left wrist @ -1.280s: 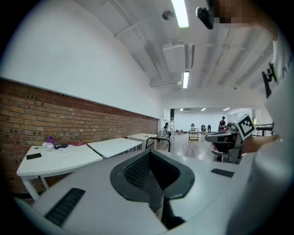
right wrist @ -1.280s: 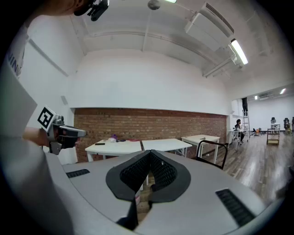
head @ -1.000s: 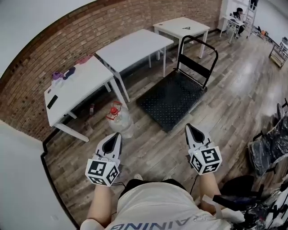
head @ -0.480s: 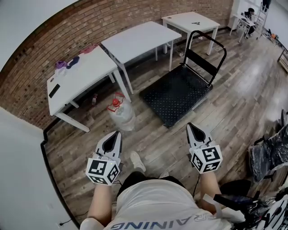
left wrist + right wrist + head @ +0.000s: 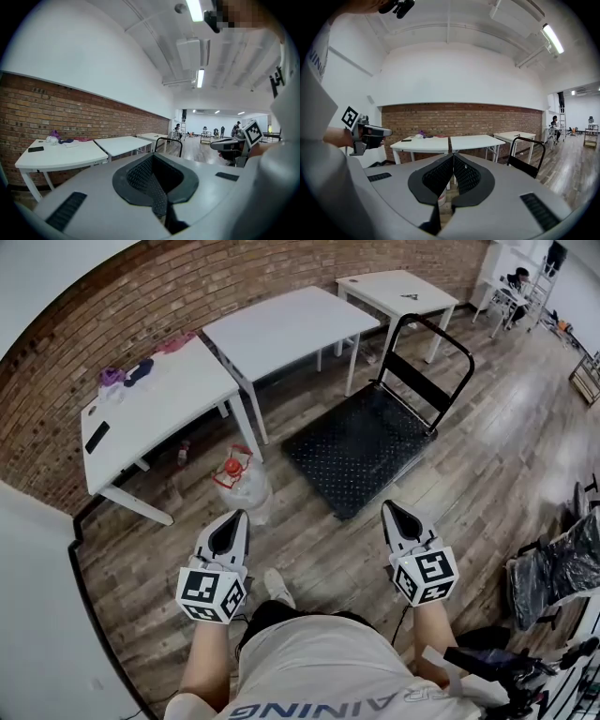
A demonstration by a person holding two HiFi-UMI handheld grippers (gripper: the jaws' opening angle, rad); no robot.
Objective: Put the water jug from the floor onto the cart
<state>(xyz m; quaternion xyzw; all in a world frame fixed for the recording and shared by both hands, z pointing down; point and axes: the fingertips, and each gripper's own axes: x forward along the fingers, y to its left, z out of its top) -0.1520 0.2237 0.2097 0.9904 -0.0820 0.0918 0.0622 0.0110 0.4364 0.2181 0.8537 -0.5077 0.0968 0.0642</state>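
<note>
The clear water jug (image 5: 241, 488) with a red cap stands upright on the wooden floor beside a white table leg. The black flat cart (image 5: 361, 446) lies to its right, its black push handle (image 5: 431, 343) upright at the far end. My left gripper (image 5: 238, 517) hovers just in front of the jug, apart from it, jaws shut and empty. My right gripper (image 5: 387, 508) hangs before the cart's near corner, also shut on nothing. In the left gripper view the left gripper (image 5: 152, 158) points level toward the tables; the right gripper (image 5: 453, 157) faces the brick wall.
Three white tables (image 5: 272, 329) line the brick wall (image 5: 56, 399) behind the jug and cart. A small bottle (image 5: 183, 454) lies under the left table. The person's shoe (image 5: 277, 587) is between the grippers. A black covered chair (image 5: 553, 568) stands at the right.
The person has stepped forward, and a shoe has come into view. Both grippers moved along with the step and stay shut. The jug and cart have not moved on the floor.
</note>
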